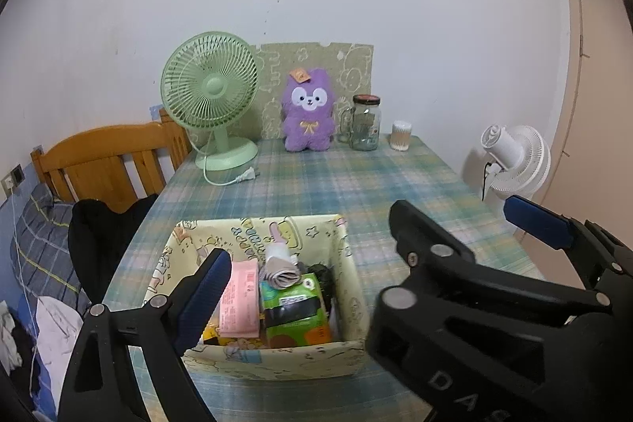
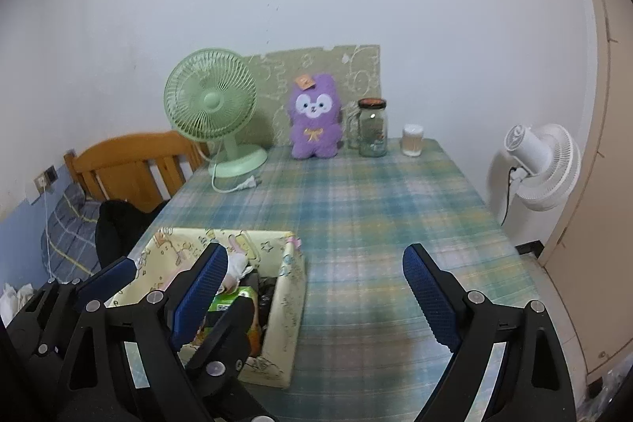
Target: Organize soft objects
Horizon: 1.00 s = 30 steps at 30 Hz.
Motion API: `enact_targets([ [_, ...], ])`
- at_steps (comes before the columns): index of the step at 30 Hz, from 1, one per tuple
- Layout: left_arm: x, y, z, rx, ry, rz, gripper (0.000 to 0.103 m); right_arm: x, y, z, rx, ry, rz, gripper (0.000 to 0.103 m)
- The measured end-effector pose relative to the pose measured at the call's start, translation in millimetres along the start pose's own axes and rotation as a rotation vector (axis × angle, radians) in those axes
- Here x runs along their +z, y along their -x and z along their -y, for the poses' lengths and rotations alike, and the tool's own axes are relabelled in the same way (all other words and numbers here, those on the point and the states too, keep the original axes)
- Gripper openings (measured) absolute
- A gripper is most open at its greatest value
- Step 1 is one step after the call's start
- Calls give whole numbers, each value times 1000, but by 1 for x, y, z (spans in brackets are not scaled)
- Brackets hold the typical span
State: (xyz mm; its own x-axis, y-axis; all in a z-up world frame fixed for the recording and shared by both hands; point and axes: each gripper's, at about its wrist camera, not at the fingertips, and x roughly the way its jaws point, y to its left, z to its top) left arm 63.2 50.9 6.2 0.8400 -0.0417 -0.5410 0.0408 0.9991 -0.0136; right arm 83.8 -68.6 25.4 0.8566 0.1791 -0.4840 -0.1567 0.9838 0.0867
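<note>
A purple plush toy (image 1: 307, 115) (image 2: 315, 123) sits upright at the far end of the plaid table, against a patterned board. Near me stands a yellow cartoon-print box (image 1: 352, 287) (image 2: 292, 307). It holds a rolled grey-white cloth (image 1: 281, 268), a green carton (image 1: 294, 307), a pink packet (image 1: 240, 297) and something black. My left gripper (image 1: 312, 263) hangs open above the box, gripping nothing; its right finger is hidden behind the right gripper's frame. My right gripper (image 2: 314, 252) (image 1: 455, 208) is open and empty over the box's right edge and the cloth beside it.
A green desk fan (image 1: 211, 97) with a loose plug cord stands back left. A glass jar (image 1: 366, 123) and a cotton-swab tub (image 1: 400, 135) stand right of the plush. A white fan (image 1: 514, 161) is off the table's right side. A wooden chair (image 1: 107, 161) and bedding lie left.
</note>
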Motion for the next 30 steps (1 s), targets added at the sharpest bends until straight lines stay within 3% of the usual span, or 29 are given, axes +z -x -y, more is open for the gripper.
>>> enact_targets([
  [16, 17, 44, 37, 16, -13, 108, 97, 12, 64, 63, -53, -68, 124, 98],
  [22, 20, 50, 39, 7, 21, 123, 99, 14, 85, 79, -89, -60, 158, 101],
  [30, 19, 61, 34, 47, 45, 147, 102, 12, 97, 90, -109, -62, 166, 102],
])
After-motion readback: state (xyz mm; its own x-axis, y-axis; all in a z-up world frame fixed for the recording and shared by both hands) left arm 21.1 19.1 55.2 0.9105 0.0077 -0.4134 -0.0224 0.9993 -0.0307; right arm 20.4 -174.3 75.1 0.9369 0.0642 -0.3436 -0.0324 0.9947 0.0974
